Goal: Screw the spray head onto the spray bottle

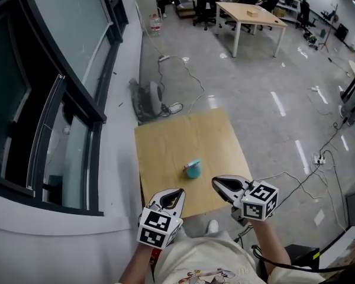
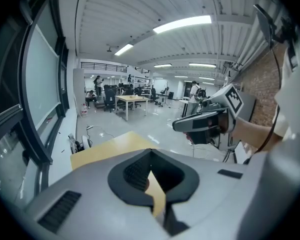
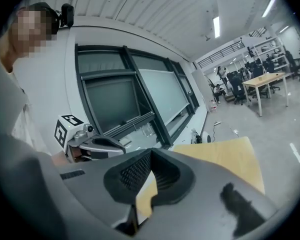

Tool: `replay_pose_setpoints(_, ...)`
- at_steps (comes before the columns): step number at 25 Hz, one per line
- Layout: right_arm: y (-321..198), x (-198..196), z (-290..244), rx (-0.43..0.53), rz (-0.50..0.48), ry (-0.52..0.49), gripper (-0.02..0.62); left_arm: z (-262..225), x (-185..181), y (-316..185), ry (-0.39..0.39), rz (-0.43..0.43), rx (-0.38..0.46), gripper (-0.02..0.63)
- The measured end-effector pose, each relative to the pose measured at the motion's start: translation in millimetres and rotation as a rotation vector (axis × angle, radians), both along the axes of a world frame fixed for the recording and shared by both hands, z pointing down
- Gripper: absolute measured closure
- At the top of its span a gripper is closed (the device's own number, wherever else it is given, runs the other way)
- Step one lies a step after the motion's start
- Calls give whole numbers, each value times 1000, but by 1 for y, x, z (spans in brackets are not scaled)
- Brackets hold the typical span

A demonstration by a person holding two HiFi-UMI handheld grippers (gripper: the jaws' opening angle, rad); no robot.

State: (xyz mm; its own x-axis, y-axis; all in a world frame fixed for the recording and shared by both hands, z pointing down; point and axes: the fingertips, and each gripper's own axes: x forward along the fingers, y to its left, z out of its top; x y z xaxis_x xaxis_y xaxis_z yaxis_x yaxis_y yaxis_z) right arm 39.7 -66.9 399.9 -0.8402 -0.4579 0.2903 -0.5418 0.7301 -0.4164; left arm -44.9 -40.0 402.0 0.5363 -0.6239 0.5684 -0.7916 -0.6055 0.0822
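Both hand-held grippers are hovering at the near edge of the wooden table [image 1: 165, 141], each clenched shut with nothing between its jaws: the left gripper [image 1: 176, 191] at the left, the right gripper [image 1: 216, 183] at the right. Just beyond them, the small teal spray bottle [image 1: 193, 169] is standing on the table, apart from both; its contents are not showing. Far off, a clear jug [image 1: 155, 23] is sitting on the grey floor, left of a pale table [image 1: 251, 15].
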Motion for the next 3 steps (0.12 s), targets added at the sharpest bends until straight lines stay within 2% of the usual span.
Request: replay_pose_setpoints(3, -2, -4, 1, -7, -7, -1, 589, -1, -6, -5, -13, -6, 11, 598)
